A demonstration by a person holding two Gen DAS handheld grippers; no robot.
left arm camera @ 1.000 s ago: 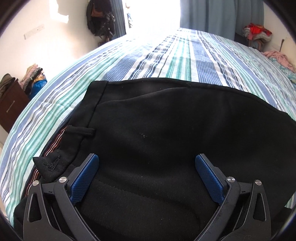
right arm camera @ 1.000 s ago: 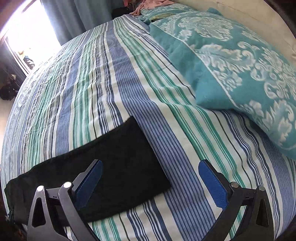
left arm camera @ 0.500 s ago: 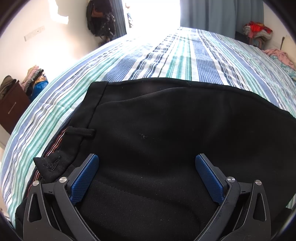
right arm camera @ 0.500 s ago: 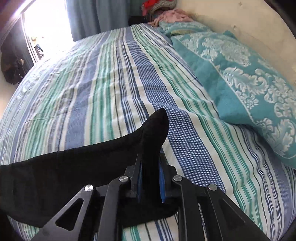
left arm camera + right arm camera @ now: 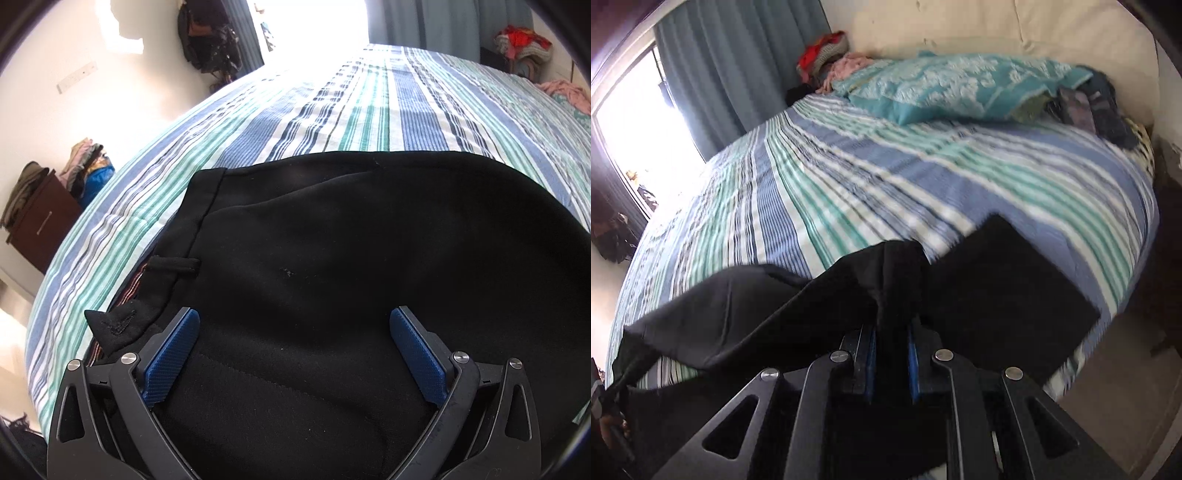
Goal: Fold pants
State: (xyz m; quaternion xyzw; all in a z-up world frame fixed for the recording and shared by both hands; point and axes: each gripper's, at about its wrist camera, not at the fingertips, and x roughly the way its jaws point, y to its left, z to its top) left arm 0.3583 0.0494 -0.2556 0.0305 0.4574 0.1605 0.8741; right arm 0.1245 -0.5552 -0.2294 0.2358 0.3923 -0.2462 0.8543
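Observation:
Black pants [image 5: 351,251] lie on the striped bed [image 5: 369,107], waistband and belt loop at the left. My left gripper [image 5: 295,354] is open, its blue pads either side of the cloth near the waist end, just above it. My right gripper [image 5: 891,332] is shut on the pants' leg end [image 5: 897,273] and holds it lifted off the bed; the black cloth [image 5: 738,306] drapes from it to the left, and a flat part [image 5: 1008,291] lies to the right.
A teal patterned pillow [image 5: 960,85] and dark clothes [image 5: 1100,110] lie at the head of the bed. A brown cabinet [image 5: 40,221] with piled clothes stands left of the bed. The bed's edge and floor [image 5: 1115,387] are at the right.
My right gripper closed on the leg end, then lifted it off the bed and swung, the view turning toward the pillow. My left gripper stayed open and still over the waist.

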